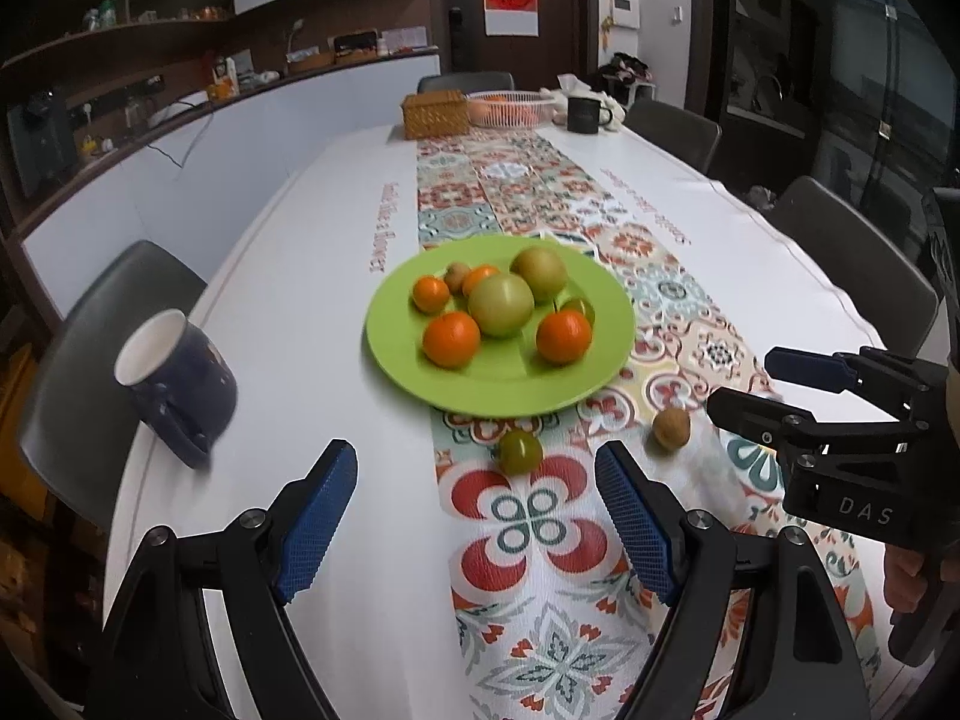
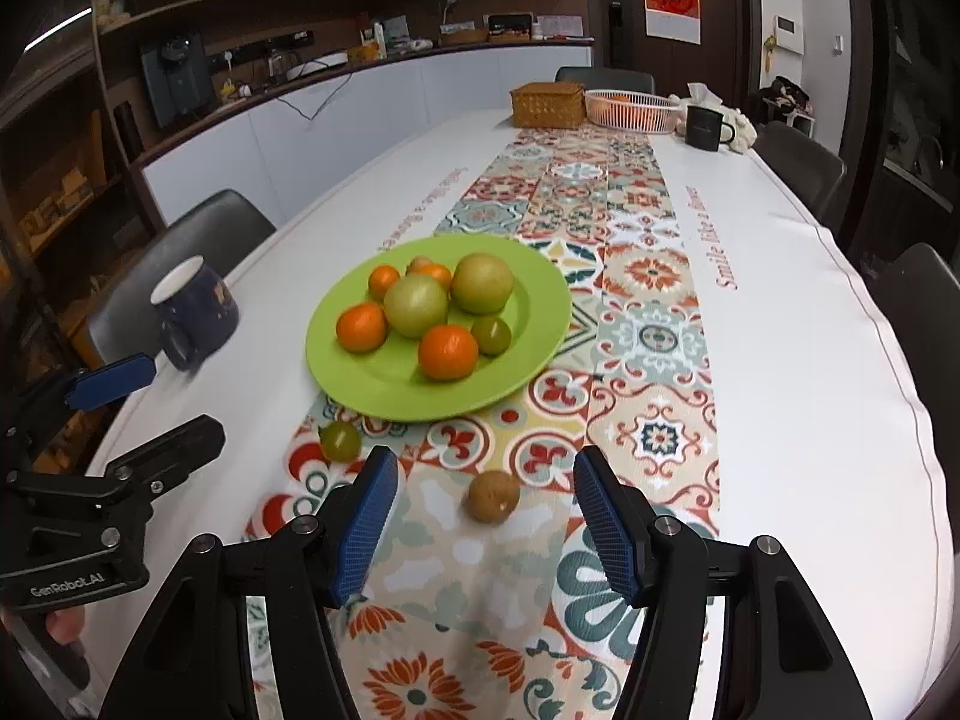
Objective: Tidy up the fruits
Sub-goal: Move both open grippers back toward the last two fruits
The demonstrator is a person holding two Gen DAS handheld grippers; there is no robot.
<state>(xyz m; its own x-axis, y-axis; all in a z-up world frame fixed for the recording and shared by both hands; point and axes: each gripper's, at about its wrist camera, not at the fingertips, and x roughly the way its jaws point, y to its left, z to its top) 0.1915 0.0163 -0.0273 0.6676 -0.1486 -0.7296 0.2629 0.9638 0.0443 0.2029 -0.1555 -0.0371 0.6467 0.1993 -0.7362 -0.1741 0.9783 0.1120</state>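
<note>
Partly hidden behind the two pale green round fruits [image 2: 447,294] on the lime-green round plate [image 2: 360,384]: small orange fruits. Blurred: dark blue ceramic mug [image 1: 180,384]. Readable: "Smile like a flower" on the white worktop [image 2: 780,360]; "DAS" on right tongs [image 1: 744,384], "GenRobot.AI" on left tongs [image 2: 150,402]. Both spread, empty. Off the plate, on the patterned runner: small green fruit [image 1: 519,451], brown round fruit [image 2: 493,496].

left gripper [image 1: 477,516]: jaws spread wide, nothing between the pads, pointing forward, held low | right gripper [image 2: 486,525]: jaws spread wide, nothing gripped, alongside the left at about the same height | bare fingers [image 1: 906,579] on right handle, partly hidden
</note>
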